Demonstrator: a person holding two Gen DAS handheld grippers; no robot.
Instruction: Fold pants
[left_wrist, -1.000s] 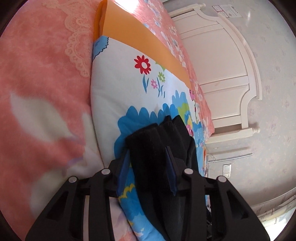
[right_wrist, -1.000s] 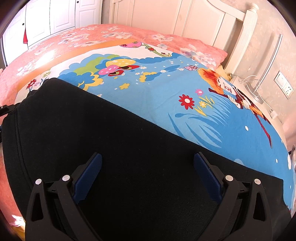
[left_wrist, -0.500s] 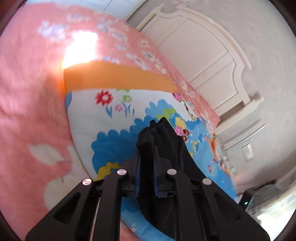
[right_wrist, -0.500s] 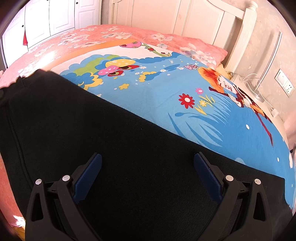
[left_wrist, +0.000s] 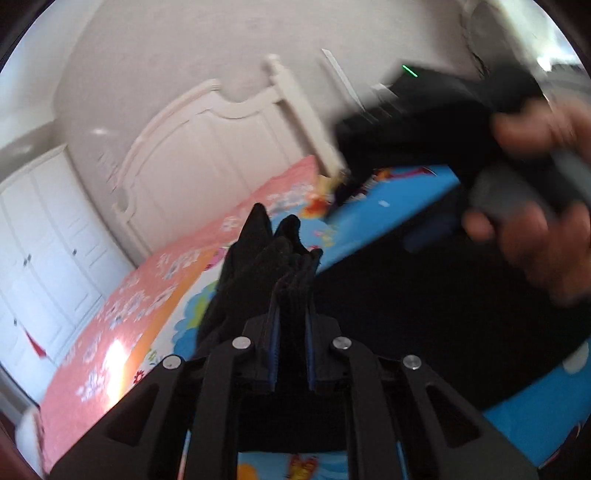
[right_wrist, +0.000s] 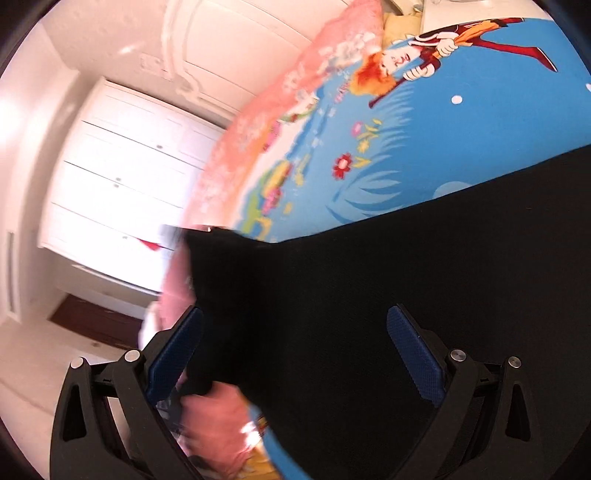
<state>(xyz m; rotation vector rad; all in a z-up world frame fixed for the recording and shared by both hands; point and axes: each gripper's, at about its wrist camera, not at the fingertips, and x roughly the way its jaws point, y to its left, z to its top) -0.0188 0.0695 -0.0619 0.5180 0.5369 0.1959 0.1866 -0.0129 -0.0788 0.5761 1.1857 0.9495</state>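
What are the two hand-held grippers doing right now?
Left hand-held gripper: shut on the pants.
Right hand-held gripper: open, holding nothing.

Bed (left_wrist: 155, 295) w/ white carved headboard (left_wrist: 207, 147) carries everything. Directly on it: pink floral bedspread (left_wrist: 122, 325), running along the far side up to the headboard. On top of that, a cartoon-print sheet (right_wrist: 424, 147), mostly blue, w/ orange border strip beside the pink, flowers, and a red-haired cartoon figure (right_wrist: 413, 62) near the headboard end. Black pants (right_wrist: 406, 277) lie spread flat across the sheet's near part, straight edge running diagonally over the blue; one end is bunched and raised off the bed. Something yellowish at the head end, beside the pink; too blurred to tell what.
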